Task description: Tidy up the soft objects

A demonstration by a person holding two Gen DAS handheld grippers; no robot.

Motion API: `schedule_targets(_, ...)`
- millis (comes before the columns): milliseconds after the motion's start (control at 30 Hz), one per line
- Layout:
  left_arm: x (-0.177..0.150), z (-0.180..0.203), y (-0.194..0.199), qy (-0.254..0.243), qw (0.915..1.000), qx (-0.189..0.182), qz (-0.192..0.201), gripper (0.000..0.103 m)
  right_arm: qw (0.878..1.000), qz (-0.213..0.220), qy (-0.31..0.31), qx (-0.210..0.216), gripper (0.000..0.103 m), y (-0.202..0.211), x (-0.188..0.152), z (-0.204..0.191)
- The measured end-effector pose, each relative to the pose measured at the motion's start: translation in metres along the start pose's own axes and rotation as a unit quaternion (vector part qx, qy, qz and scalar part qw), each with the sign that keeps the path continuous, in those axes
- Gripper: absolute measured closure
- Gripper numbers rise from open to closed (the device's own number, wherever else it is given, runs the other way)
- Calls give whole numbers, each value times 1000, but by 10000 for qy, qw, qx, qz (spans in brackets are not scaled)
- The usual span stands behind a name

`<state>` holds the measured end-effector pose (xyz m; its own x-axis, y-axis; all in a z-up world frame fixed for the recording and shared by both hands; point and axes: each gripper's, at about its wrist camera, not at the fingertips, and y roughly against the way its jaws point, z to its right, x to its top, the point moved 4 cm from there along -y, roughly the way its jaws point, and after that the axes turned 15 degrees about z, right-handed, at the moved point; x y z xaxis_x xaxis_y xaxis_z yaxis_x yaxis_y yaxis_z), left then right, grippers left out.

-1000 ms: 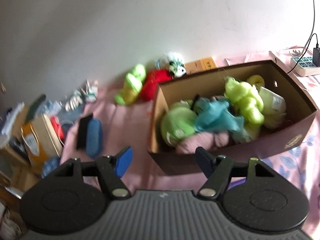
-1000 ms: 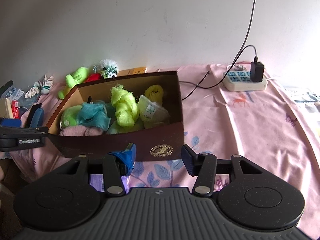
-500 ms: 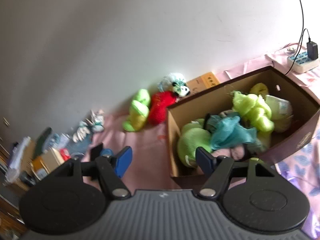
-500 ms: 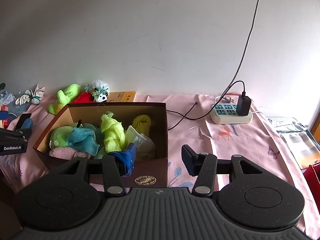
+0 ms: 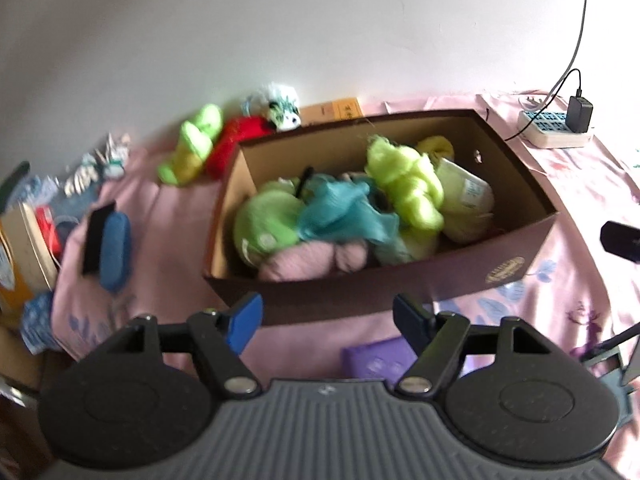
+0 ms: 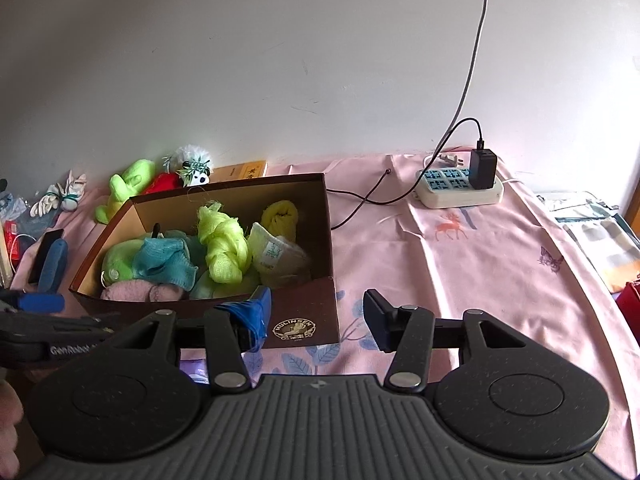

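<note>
While the left wrist view alone shows a purple item point(image 5: 378, 358) beneath the opening, empty left gripper point(image 5: 328, 318), the right gripper point(image 6: 318, 314) stands apart, empty. Box point(image 6: 304, 322) of soft objects point(image 6: 222, 248) sits nearer than before.

The whole left wrist view was motion-blurred. The purple block point(image 5: 380, 358) lay half hidden behind the left claw point(image 5: 328, 316), and the right claw point(image 5: 622, 240) was cut off by the edge.
</note>
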<state>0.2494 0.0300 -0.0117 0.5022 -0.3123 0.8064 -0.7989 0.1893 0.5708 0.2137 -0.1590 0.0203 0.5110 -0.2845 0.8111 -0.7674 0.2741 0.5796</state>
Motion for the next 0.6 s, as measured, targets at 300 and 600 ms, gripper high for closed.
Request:
schedule_targets(300, 5, 16, 15, 10, 9998, 112, 142, 0, 9998, 68, -99, -130, 67, 0, 7, 7)
schedule_targets(600, 10, 13, 15, 138, 9995, 245, 120, 0, 9997, 93, -53, -202, 66, 0, 13, 8)
